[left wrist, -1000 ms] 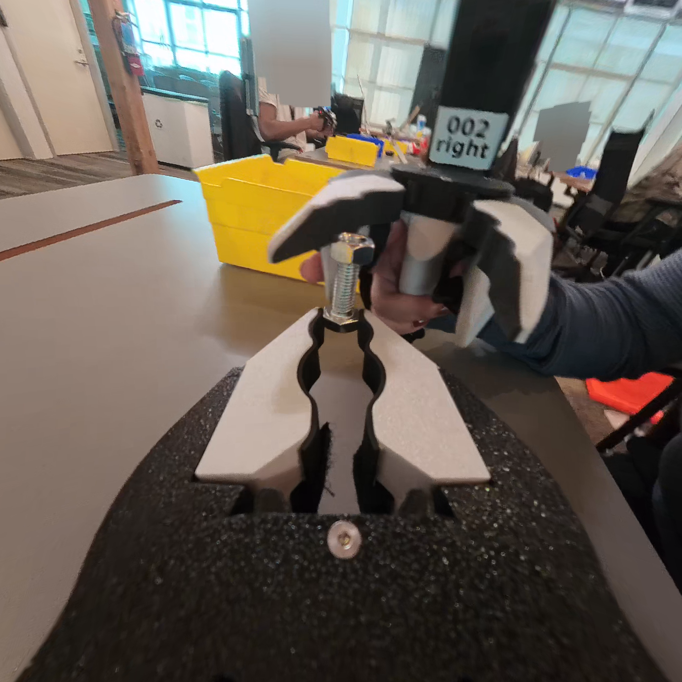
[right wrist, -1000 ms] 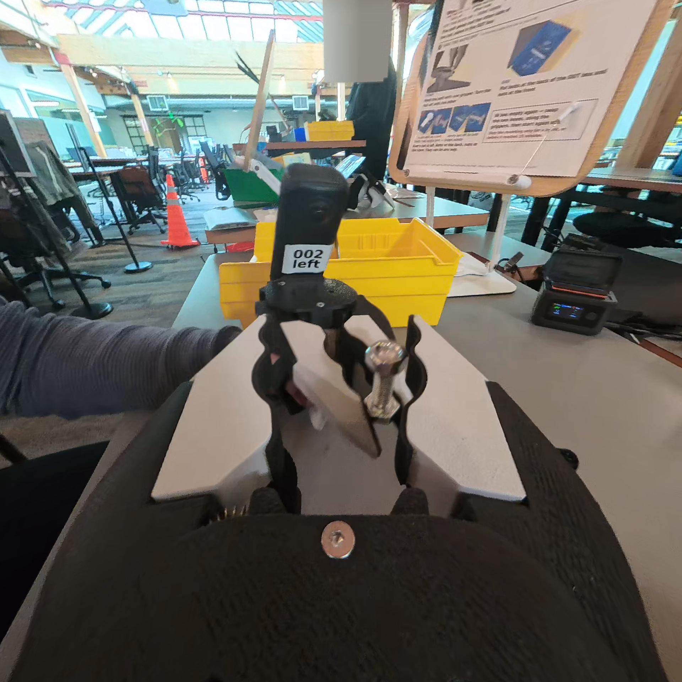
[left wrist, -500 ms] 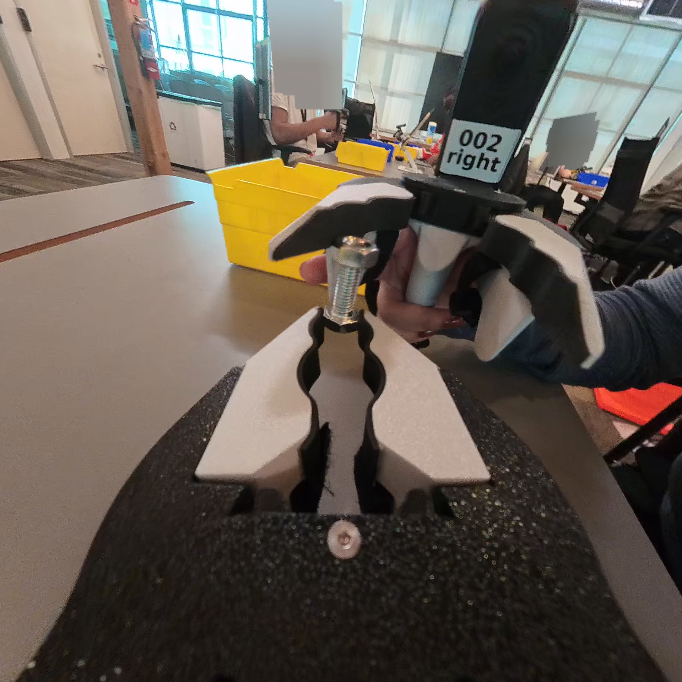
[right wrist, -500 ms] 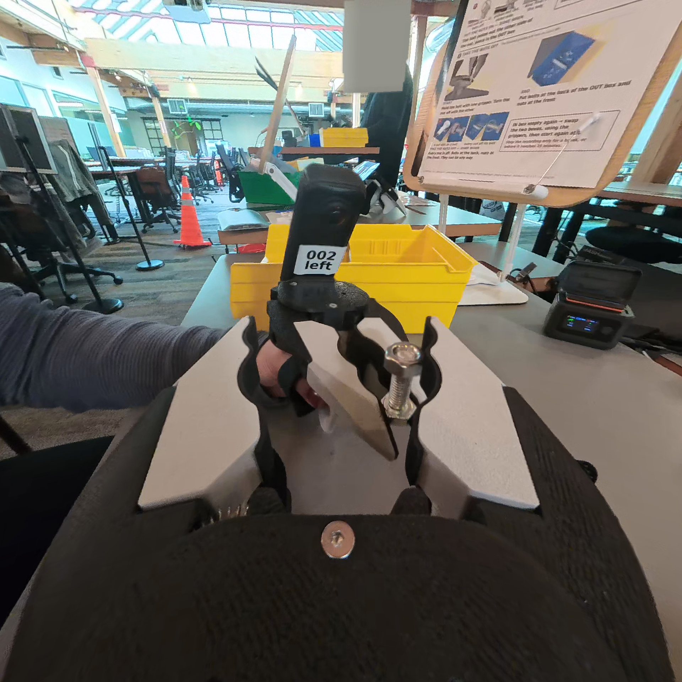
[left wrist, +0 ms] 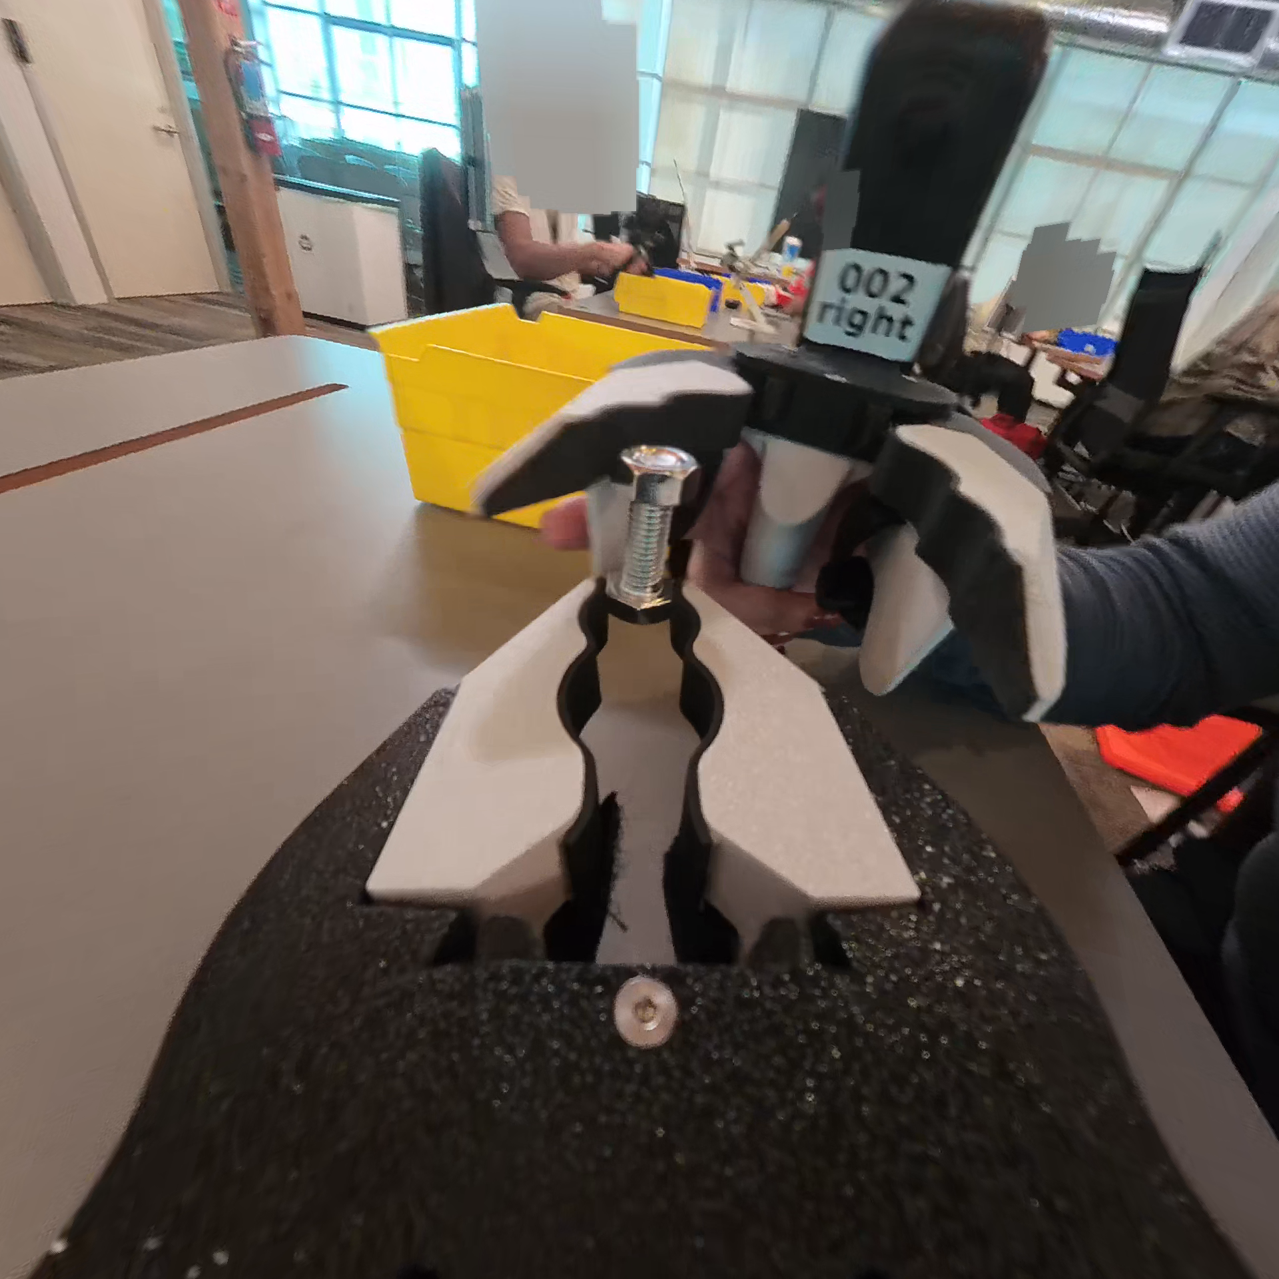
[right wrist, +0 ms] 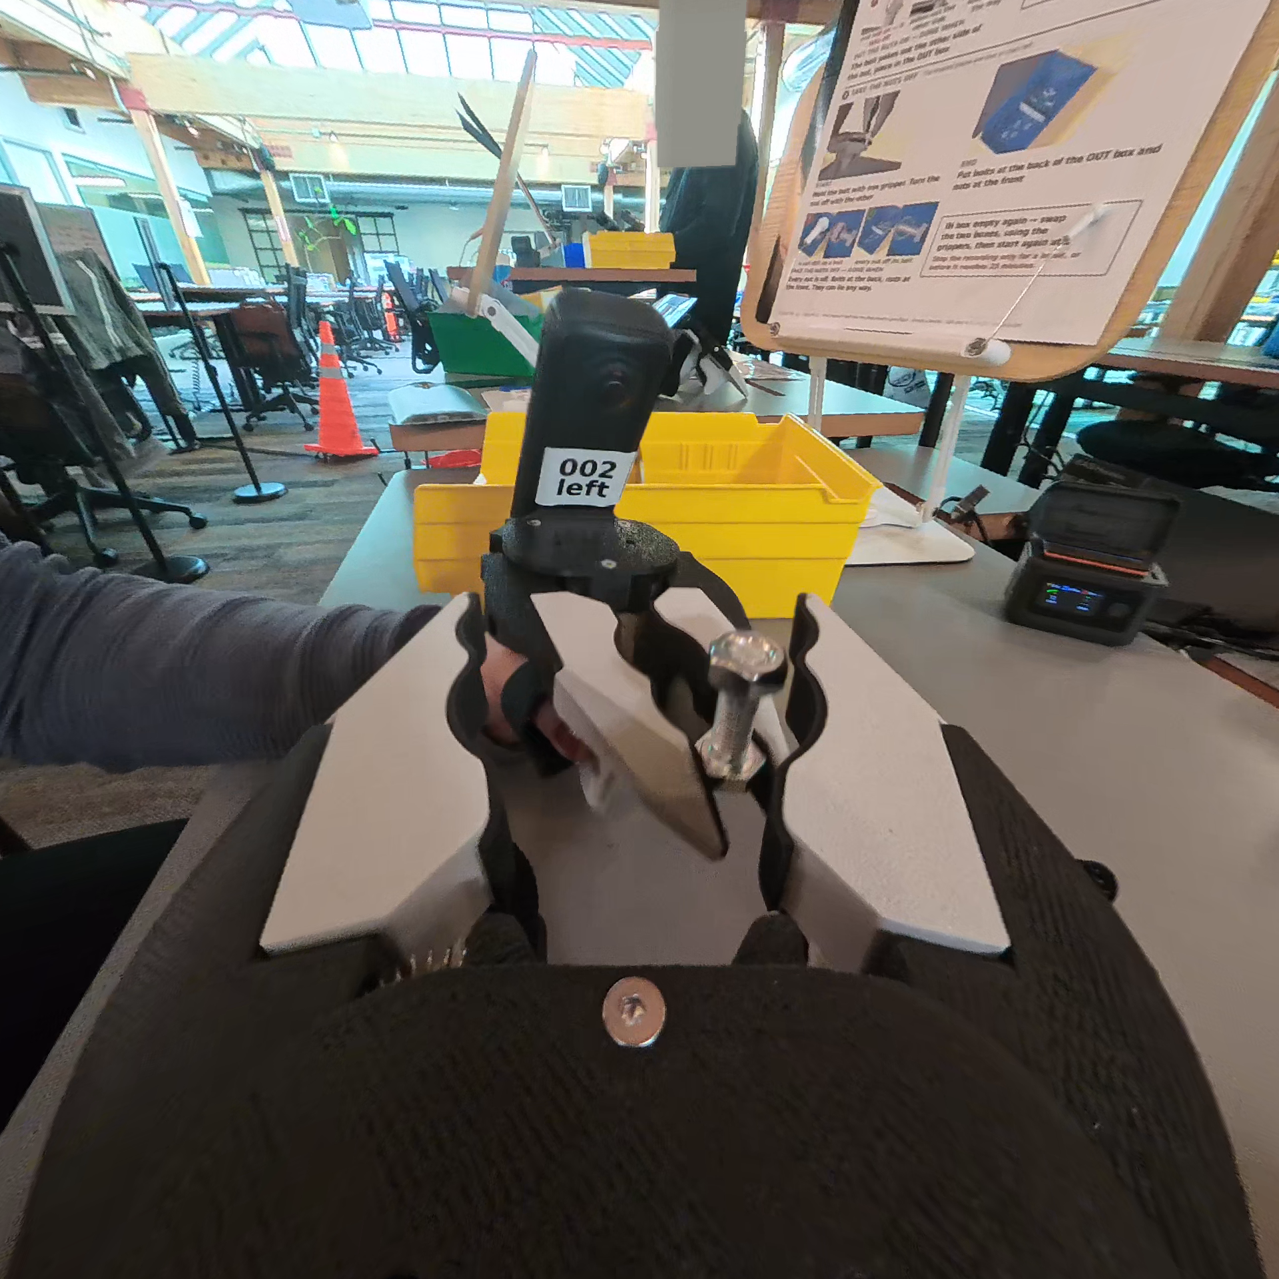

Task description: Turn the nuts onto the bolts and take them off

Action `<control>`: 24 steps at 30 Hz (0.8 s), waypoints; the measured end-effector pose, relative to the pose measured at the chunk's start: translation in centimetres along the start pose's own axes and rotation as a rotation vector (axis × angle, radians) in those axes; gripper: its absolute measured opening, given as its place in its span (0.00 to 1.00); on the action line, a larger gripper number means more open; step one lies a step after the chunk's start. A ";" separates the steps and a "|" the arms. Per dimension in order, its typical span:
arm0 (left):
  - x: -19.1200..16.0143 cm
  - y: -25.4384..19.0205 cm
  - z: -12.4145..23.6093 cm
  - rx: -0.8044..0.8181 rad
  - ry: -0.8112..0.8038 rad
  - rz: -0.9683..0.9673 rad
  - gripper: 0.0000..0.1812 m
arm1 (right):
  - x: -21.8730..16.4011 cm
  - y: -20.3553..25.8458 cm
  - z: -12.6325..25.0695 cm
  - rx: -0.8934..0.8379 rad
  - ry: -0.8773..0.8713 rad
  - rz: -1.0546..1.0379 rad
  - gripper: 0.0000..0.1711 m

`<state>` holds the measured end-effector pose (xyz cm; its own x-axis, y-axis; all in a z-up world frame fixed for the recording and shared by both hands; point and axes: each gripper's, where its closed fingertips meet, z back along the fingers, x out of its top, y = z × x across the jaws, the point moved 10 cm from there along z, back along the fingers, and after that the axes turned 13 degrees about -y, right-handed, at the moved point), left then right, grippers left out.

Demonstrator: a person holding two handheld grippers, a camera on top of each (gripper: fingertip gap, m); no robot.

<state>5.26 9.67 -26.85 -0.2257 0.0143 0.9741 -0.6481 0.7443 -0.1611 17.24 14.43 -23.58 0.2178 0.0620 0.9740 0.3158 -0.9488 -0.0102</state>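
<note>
A silver bolt (left wrist: 647, 533) stands head up, with a nut (left wrist: 637, 596) on its lower end. My left gripper (left wrist: 640, 603) is shut on the nut and holds the bolt above the grey table (left wrist: 207, 623). My right gripper (right wrist: 635, 616) is open, its two fingers wide apart on either side of the bolt (right wrist: 740, 706) and of the left gripper (right wrist: 727, 796). The bolt head is close to the right finger (right wrist: 865, 761), and I cannot tell if they touch. In the left wrist view one finger (left wrist: 609, 429) of the right gripper (left wrist: 758, 609) reaches over the bolt head.
A yellow bin (right wrist: 727, 498) stands on the table behind the grippers and also shows in the left wrist view (left wrist: 484, 394). An instruction board on a stand (right wrist: 1003, 173) and a black device with a small screen (right wrist: 1086, 581) are at the right. A person sits at a far desk. My right fingertips sit around 7 centimetres from my left ones.
My right gripper has opened a little wider and rolled around the bolt head. My left gripper has kept its hold on the nut, and the bolt leans slightly more.
</note>
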 end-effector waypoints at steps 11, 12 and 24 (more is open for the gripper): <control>0.0 0.1 0.1 0.031 0.055 -0.046 0.09 | 0.1 -0.3 0.2 -0.012 0.007 -0.006 0.51; -0.2 -0.1 -0.1 0.023 0.074 -0.060 0.09 | 0.0 -0.2 0.1 -0.003 0.014 -0.004 0.51; 0.7 2.1 2.2 0.204 -0.050 0.050 0.09 | 0.6 -0.6 0.7 -0.052 -0.007 0.033 0.50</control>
<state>2.16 9.74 -26.89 -0.2939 0.0104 0.9558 -0.7681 0.5926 -0.2426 17.82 15.25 -23.18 0.2338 0.0323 0.9717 0.2597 -0.9652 -0.0304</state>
